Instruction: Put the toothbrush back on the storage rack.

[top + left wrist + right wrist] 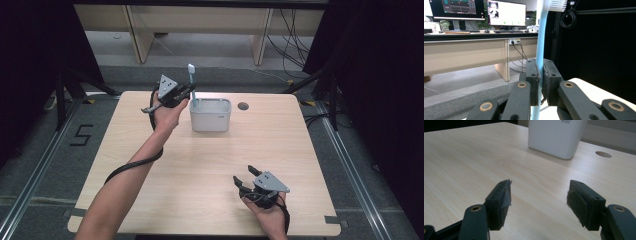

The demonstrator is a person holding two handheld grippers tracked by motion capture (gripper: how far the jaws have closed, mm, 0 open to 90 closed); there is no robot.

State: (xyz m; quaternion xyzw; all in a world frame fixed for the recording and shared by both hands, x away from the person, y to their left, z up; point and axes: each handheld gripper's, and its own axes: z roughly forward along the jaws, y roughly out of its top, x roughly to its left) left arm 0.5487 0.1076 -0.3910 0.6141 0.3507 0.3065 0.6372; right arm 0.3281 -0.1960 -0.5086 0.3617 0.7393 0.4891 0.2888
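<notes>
A light blue toothbrush [192, 82] stands upright, its white bristle head [557, 5] at the top and its lower end inside the white rectangular bin [210, 115] at the table's far middle. My left gripper [188, 91] is shut on the toothbrush handle [540, 50], the pads pressing it from both sides, just left of the bin. My right gripper [244, 175] rests open near the table's front right, nothing between its jaws. In the right gripper view the right gripper [539, 195] faces the bin [556, 137] across bare wood.
A round cable hole [243, 106] lies in the wooden table [200, 165] right of the bin. The left gripper's cable [135, 165] trails along the forearm. Desks with monitors [506, 13] stand beyond the table; dark curtains hang at both sides.
</notes>
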